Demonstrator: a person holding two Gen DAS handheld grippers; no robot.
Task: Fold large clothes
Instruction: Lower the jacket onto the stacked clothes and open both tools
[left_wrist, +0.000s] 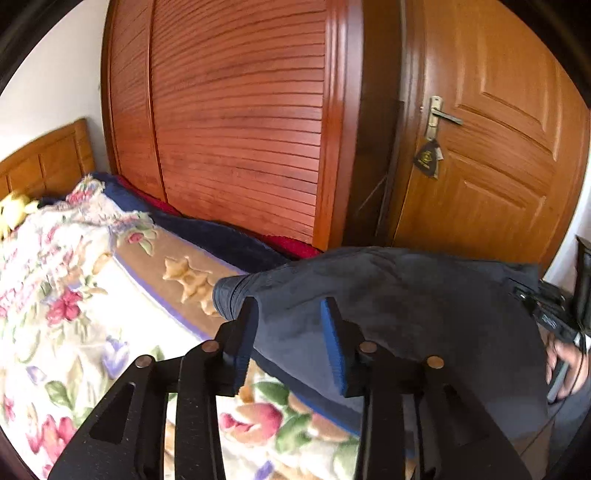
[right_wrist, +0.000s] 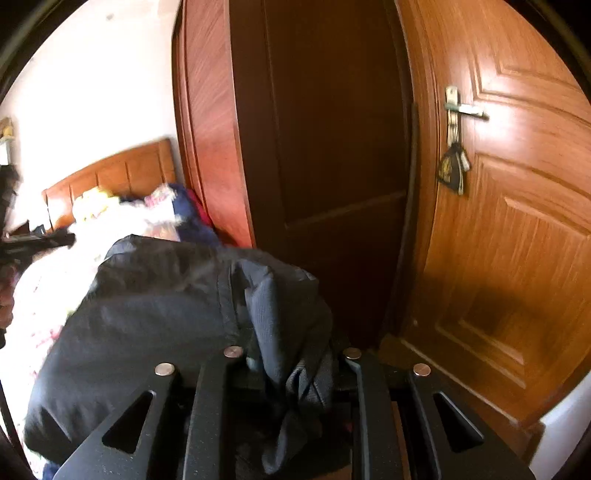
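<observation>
A large dark navy garment (left_wrist: 406, 306) hangs spread over the foot of the bed. In the left wrist view my left gripper (left_wrist: 291, 306) stands open. Its blue pads (left_wrist: 334, 347) sit either side of the garment's near edge with a gap showing and no pinch. At the far right a hand (left_wrist: 565, 362) holds my right gripper (left_wrist: 550, 317) against the cloth. In the right wrist view the garment (right_wrist: 155, 317) is bunched thick between the jaws of my right gripper (right_wrist: 291, 354). It hides the fingertips, and the grip looks shut on the cloth. My left gripper (right_wrist: 37, 240) shows at the left edge.
The bed carries a floral blanket (left_wrist: 74, 314) with a blue-edged border, a yellow plush toy (left_wrist: 14, 214) and a wooden headboard (left_wrist: 48, 162). A slatted wardrobe (left_wrist: 240, 129) stands close behind the bed. Right of it is a wooden door (left_wrist: 498, 147) with a pouch on its handle (left_wrist: 439, 114).
</observation>
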